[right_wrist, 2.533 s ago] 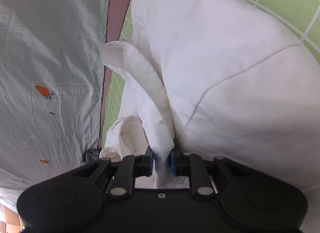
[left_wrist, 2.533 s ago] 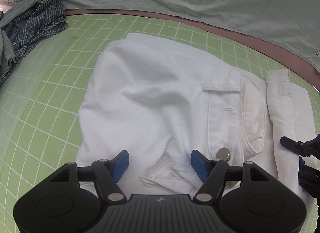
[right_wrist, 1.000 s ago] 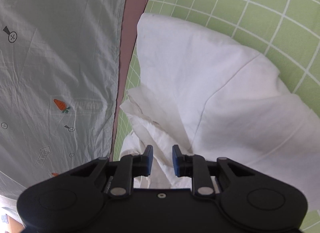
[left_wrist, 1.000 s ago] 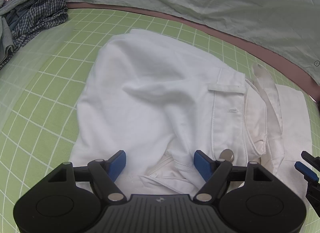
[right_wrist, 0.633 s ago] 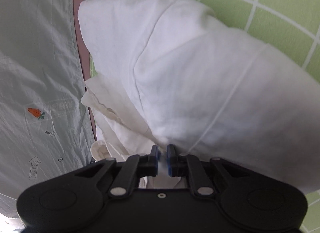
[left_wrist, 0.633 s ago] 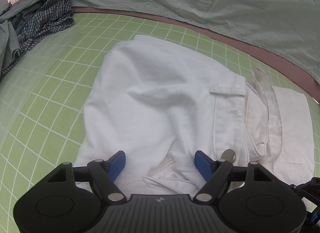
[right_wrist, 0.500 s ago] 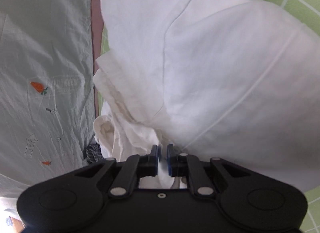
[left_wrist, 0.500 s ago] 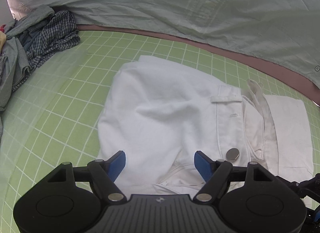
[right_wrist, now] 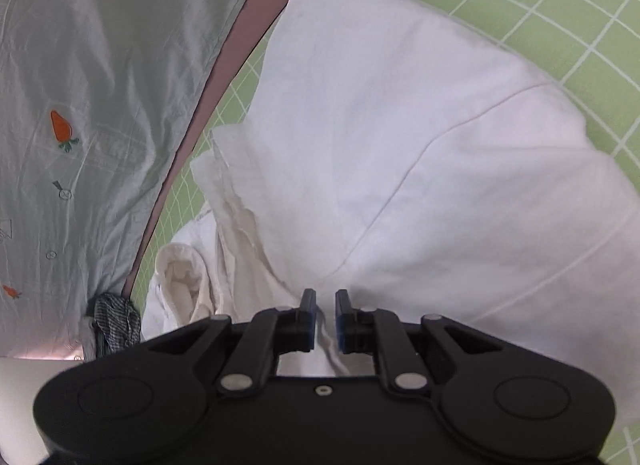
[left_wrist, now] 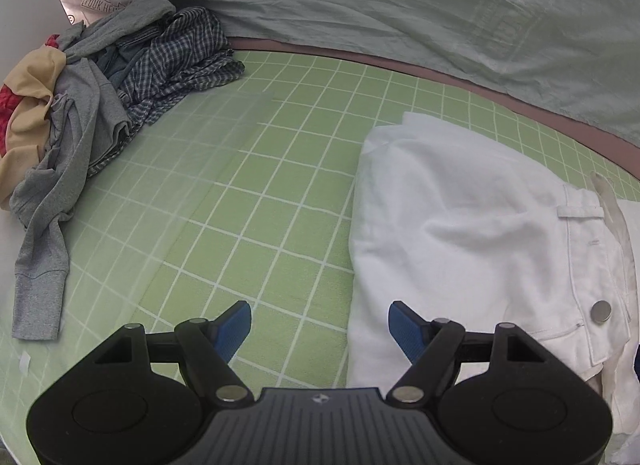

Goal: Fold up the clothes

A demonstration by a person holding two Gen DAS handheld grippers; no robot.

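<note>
White cotton fills the near ground of both views: the trousers (left_wrist: 460, 233) lie bunched on the green grid mat (left_wrist: 248, 201), doubled over with the waistband, belt loop and metal button (left_wrist: 601, 311) showing at their right side. Your left tongs (left_wrist: 320, 325) hang spread wide above the mat, just beside the trousers' left edge, holding nothing. Your right tongs (right_wrist: 325, 315) are pressed nearly together with a fold of the white cloth between the pads, so you have the trousers pinched at their near edge in that view.

Judge this cloth as soft, light and limp: it will sag from any single pinch and slide over itself, so a fold will not keep its line unless you carry it with two holds. The firmest places look to be the waistband and the stitched seams; thin single layers will likely slip out.

Farther off, at the mat's left, a heap of clothes (left_wrist: 100, 97) sits well apart, grey and checked pieces tangled together. Behind everything hangs a pale sheet (left_wrist: 400, 5) printed with carrots.
</note>
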